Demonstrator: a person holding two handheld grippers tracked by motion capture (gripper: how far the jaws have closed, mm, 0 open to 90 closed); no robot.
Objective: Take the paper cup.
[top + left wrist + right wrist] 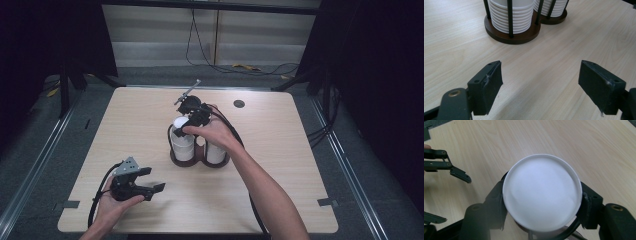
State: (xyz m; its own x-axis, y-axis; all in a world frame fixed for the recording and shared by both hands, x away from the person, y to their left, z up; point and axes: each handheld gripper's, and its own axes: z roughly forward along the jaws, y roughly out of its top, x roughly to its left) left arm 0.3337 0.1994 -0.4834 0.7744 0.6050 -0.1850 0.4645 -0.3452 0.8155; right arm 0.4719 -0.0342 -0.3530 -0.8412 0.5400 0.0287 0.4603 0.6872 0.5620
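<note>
Two stacks of white ribbed paper cups stand in a dark brown holder (200, 161) with black rods at the table's middle. My right gripper (182, 127) comes down from above on the left stack (183, 145). In the right gripper view its pads press both sides of the top white cup (542, 192), whose round face is turned to the camera. My left gripper (154, 180) rests near the front left of the table, open and holding nothing. In the left gripper view, past the wide-apart jaws (540, 82), are the holder (511, 37) and the left stack (510, 15).
The right stack (216, 150) stands close beside the held one, under the person's right hand. A small dark round disc (239, 103) sits in the tabletop at the back right. Cables lie on the floor beyond the table's far edge.
</note>
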